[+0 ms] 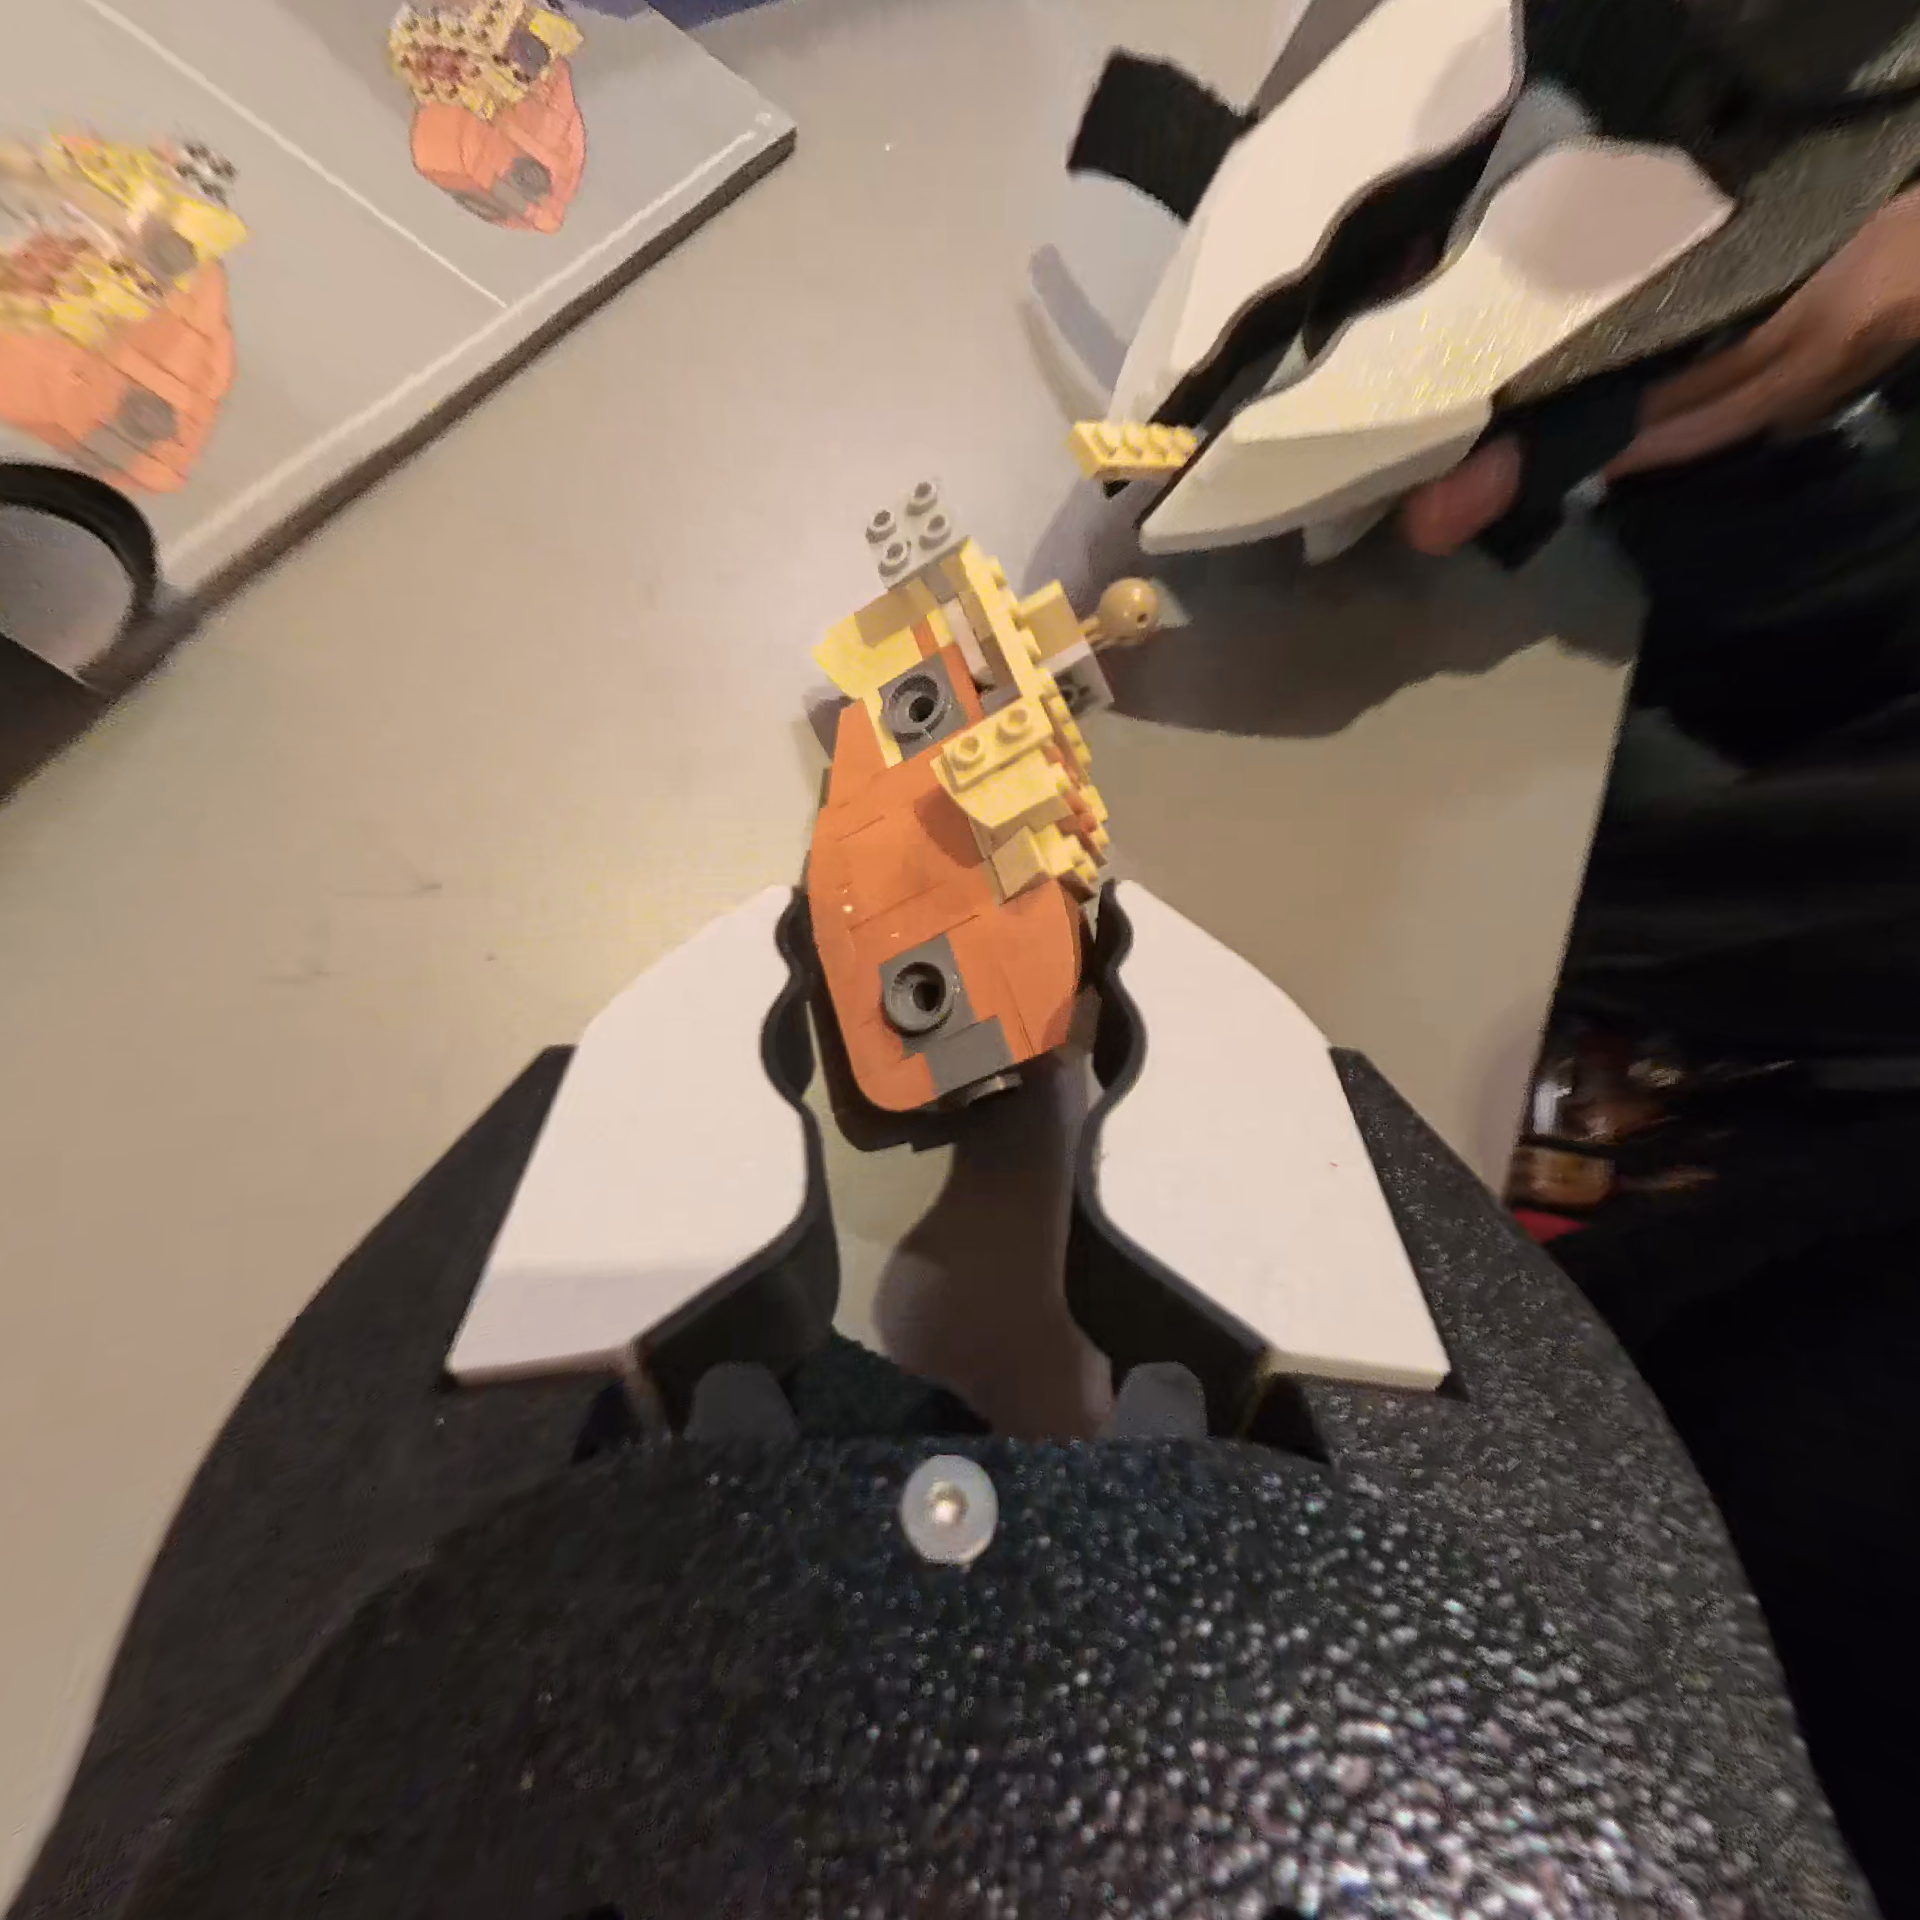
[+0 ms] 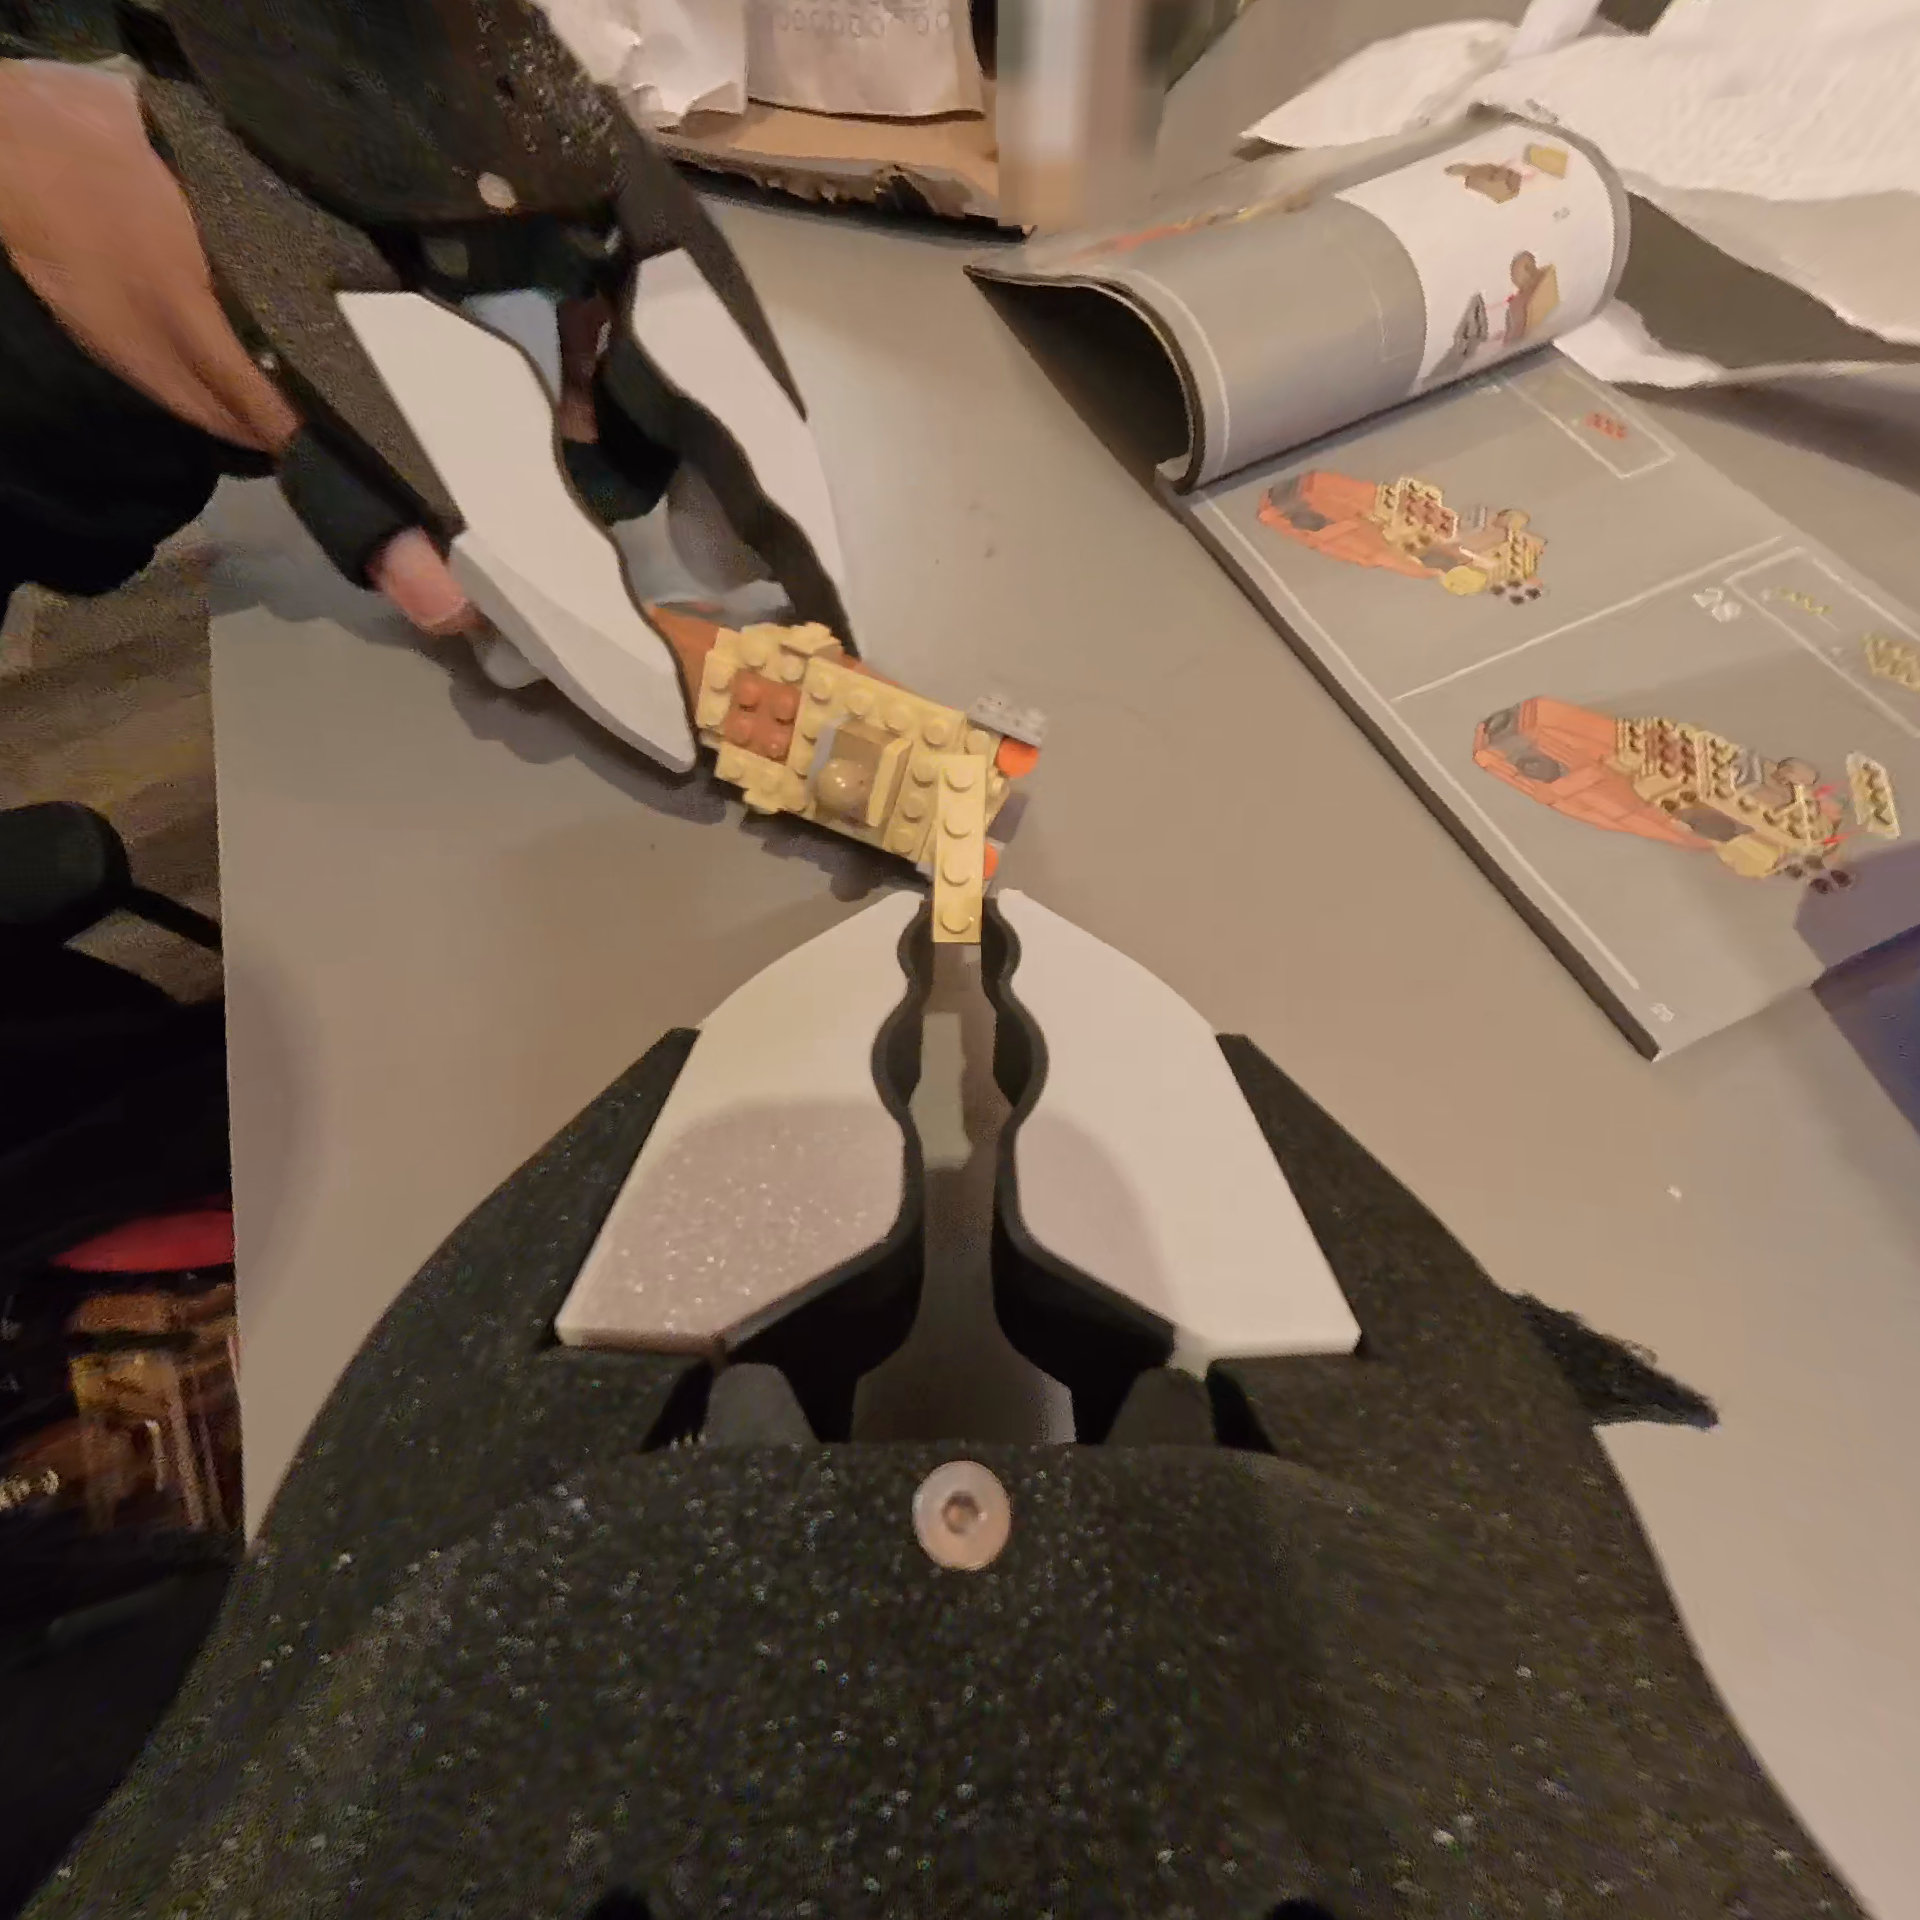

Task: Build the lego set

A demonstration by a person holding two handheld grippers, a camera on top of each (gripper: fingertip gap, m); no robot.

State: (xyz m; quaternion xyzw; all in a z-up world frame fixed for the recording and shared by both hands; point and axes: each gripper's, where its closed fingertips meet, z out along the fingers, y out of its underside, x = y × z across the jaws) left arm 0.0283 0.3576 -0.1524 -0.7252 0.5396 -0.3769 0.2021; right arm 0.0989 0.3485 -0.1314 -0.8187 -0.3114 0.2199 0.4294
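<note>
The left gripper (image 1: 940, 997) fingers clamp the orange end of the partly built Lego vehicle (image 1: 951, 831) above the grey table (image 1: 468, 831). The right gripper (image 2: 958, 925), fingers nearly together, pinches a tan plate (image 2: 958, 847) over the model's far end, near the open instruction booklet (image 2: 1558, 623).

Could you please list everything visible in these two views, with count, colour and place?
Lego model: one, orange hull with tan and grey top, gripped at its end by the left gripper.
Tan plate: one, long and narrow, held by its end in the right gripper, over the model.
Instruction booklet: one, grey pages, open on the table, right side of right wrist view.
Crumpled paper: white, behind the booklet.
Table: one, grey.
Left gripper: black body, white fingers, closed on the model.
Right gripper: same build, closed on the plate.
Hands: two, one holding each gripper.
</note>
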